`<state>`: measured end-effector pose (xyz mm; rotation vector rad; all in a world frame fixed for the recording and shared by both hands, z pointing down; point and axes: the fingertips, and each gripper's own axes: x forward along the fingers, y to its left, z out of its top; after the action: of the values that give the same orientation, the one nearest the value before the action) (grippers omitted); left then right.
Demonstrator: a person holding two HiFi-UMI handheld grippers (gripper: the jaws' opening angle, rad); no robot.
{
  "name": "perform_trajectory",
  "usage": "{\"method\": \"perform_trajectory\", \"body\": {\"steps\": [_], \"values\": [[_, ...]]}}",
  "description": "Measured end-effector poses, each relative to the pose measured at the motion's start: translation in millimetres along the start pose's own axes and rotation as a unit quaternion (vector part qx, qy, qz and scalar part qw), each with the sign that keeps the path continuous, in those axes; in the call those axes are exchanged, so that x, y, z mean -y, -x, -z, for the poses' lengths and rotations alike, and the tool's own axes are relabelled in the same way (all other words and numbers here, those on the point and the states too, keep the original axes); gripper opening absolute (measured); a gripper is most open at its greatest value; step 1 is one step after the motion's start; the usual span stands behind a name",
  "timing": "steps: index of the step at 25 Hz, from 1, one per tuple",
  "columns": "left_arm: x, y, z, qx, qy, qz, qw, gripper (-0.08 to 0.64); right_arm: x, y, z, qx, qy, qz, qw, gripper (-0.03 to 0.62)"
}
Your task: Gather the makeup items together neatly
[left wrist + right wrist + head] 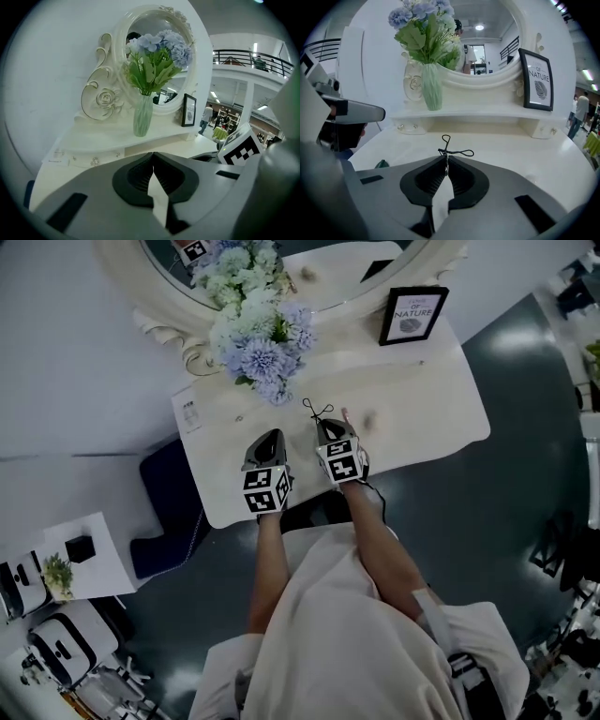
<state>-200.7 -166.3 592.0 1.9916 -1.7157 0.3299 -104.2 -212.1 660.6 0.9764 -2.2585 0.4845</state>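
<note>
Left gripper [270, 439]: centre of head view, jaws pressed together, nothing between | right gripper [325, 426]: just right of it, jaws clamped on eyelash curler [317, 411], 2 handle loops jutting frame-upward over vanity table [422, 399]

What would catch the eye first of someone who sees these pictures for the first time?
The bouquet of pale blue flowers stands out, in a green vase at the back of the white vanity table, before an oval mirror. At the table's front, the right tool is shut on a thin dark eyelash curler, and the left tool beside it is shut and empty. A black-framed picture stands at the back right.
</note>
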Motion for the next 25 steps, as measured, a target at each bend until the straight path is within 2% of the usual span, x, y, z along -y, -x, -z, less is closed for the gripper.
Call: {"method": "perform_trajectory", "body": {"steps": [3, 7, 17, 21, 22, 24, 25], "values": [[3.0, -2.9, 11.3, -0.007, 0.002, 0.011, 0.9999, 0.015, 4.6, 2.6, 16.0, -0.009, -0.004, 0.013, 1.000, 0.051], [4.2, -4.2, 26.5, -0.018, -0.018, 0.011, 0.9996, 0.015, 5.5, 6.4, 28.7, -0.017, -0.018, 0.021, 0.999, 0.051], [-8.2, -2.3, 46.3, -0.023, 0.020, 0.026, 0.9992, 0.015, -6.3, 9.6, 50.0, -0.028, -0.032, 0.024, 0.999, 0.051], [-22.7, 6.7, 50.1, -0.024, 0.037, 0.020, 0.9988, 0.015, -12.8, 9.4, 55.8, -0.039, -0.033, 0.029, 0.998, 0.052], [-25.6, 9.4, 49.2, -0.022, 0.040, 0.019, 0.9988, 0.015, -12.3, 10.5, 56.0, -0.040, -0.034, 0.032, 0.998, 0.062], [-31.3, 13.8, 45.0, -0.015, 0.044, 0.020, 0.9987, 0.015, -8.2, 12.2, 55.4, -0.040, -0.033, 0.042, 0.998, 0.129], [-35.1, 16.0, 42.5, -0.012, 0.046, 0.020, 0.9987, 0.015, -6.9, 13.3, 53.8, -0.038, -0.032, 0.048, 0.998, 0.135]]}}
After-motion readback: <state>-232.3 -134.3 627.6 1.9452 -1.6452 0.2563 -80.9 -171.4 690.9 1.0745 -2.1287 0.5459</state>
